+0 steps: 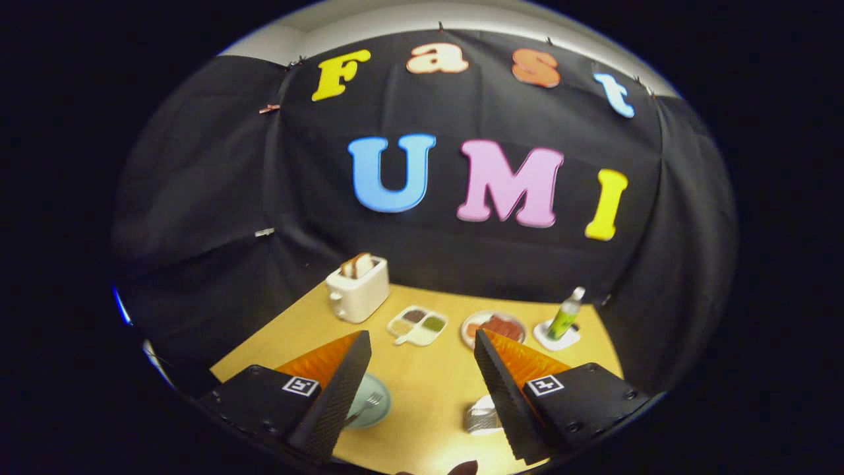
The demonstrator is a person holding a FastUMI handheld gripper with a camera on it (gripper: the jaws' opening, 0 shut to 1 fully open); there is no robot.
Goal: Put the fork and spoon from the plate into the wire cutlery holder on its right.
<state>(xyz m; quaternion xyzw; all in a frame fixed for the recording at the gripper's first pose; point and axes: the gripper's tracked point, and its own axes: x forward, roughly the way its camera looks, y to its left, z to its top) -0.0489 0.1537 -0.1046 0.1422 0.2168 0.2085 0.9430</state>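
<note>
A pale green plate (377, 410) lies on the wooden table, half hidden behind my left finger (343, 389). A fork (369, 402) rests on it with its tines showing beside that finger. The wire cutlery holder (482, 418) stands to the plate's right, partly covered by my right finger (504, 396). My gripper (422, 343) hangs above the table, open, with nothing between its fingers. I cannot make out a spoon on the visible part of the plate.
Beyond the fingers stand a white toaster (358, 288) with bread, a divided sauce dish (417, 325), a plate of food (494, 326) and a green bottle (566, 315) on a white coaster. Black cloth walls close in the table's far side.
</note>
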